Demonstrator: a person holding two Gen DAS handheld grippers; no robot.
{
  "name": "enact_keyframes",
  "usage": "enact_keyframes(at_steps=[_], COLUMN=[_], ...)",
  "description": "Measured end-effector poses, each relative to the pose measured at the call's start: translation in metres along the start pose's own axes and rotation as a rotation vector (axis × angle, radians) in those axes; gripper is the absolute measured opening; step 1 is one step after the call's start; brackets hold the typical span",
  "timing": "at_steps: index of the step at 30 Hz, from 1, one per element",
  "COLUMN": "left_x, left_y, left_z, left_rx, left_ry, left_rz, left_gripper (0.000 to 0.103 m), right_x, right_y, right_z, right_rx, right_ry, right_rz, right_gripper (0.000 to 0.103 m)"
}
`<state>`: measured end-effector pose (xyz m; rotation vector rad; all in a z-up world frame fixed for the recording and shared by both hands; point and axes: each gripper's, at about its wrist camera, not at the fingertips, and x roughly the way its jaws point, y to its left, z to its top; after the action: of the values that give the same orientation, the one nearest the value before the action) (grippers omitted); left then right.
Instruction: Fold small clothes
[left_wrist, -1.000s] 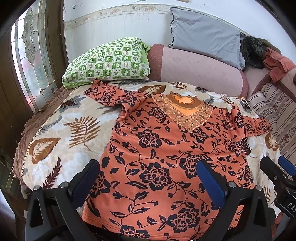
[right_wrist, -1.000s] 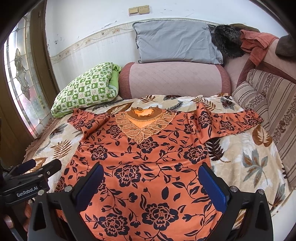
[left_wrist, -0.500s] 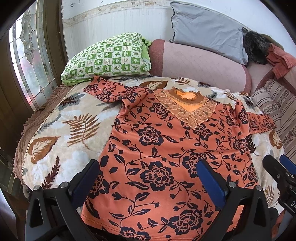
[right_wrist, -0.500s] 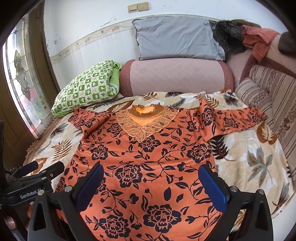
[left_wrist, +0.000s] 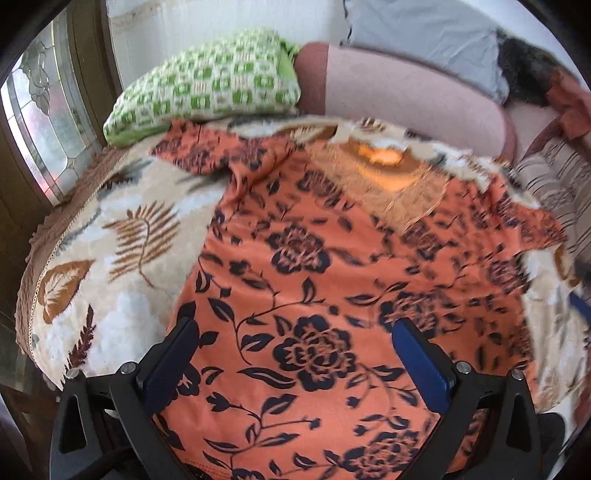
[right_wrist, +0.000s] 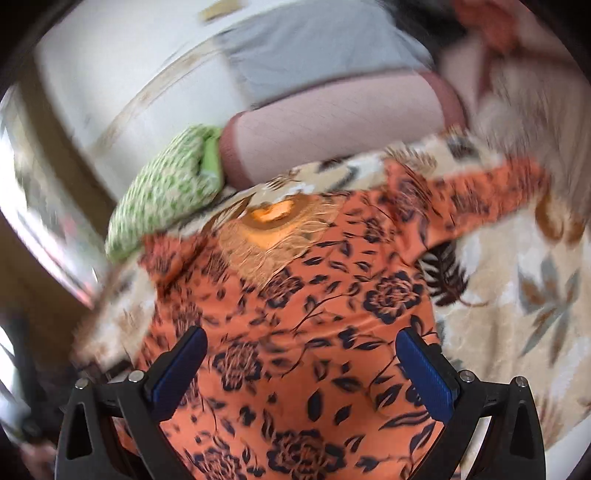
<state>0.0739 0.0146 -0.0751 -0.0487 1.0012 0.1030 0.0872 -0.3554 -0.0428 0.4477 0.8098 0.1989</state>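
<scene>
A: Start at the fingers. What do the blue pads look like?

B: On the left gripper (left_wrist: 293, 347) the two flat, ribbed blue pads (left_wrist: 419, 363) sit in black plastic arms, spread wide with nothing between them. The right gripper (right_wrist: 297, 354) is the same — pads apart, gripping nothing. Both hang over the lower part of the shirt (left_wrist: 314, 295), and I cannot tell if they touch it.

A: And the shirt itself?

B: Thin, soft orange cloth printed with dark roses, leaves and vines, lying spread front-up on the blanket (left_wrist: 122, 236). Its hem is nearest the grippers, slightly curved. At the far end of the shirt is a lace panel (left_wrist: 399, 192), pale gold and pointed like a V, around a rounded neck opening.

A: Sleeves?

B: The sleeve (left_wrist: 207, 151) on the left of the shirt is rumpled, with a fold where it meets the body. The other sleeve (right_wrist: 476, 199) stretches out flatter — the right view is blurred, so finer detail is lost.

A: What lies around the shirt?

B: The blanket under it is plush, cream, with brown fern and leaf shapes. Beyond the collar there is a puffy green-and-white checked pillow (left_wrist: 210, 81), a pink quilted bolster (left_wrist: 402, 96) and a smooth grey pillow (left_wrist: 424, 33) against the wall.
</scene>
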Motion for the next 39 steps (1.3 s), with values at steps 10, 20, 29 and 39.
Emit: enact_keyframes(at_steps=[10,20,29,39], left_x=[0.067,0.093,0.122,0.106], left_y=[0.001,0.006,0.014,0.036], left_z=[0.004,0.027,0.015,0.017], left_rx=[0.016,-0.031,-0.026,-0.083], left_ry=[0.085,-0.011,0.009,0.001], left_rz=[0.072,0.022,0.021,-0.119], left_gripper=[0.103,0.103,0.103,0.103], right_x=[0.044,0.090,0.115,0.067], right_y=[-0.259,-0.324,-0.331,-0.053], right_z=[0.122,0.186,0.205,0.250], right_rx=[0.700,0.823,0.728,0.084], right_ry=[-0.162,-0.216,-0.147,-0.297], right_rz=[0.007,-0.121,-0.246,0.012], right_gripper=[0.102,0.083,0.016,0.008])
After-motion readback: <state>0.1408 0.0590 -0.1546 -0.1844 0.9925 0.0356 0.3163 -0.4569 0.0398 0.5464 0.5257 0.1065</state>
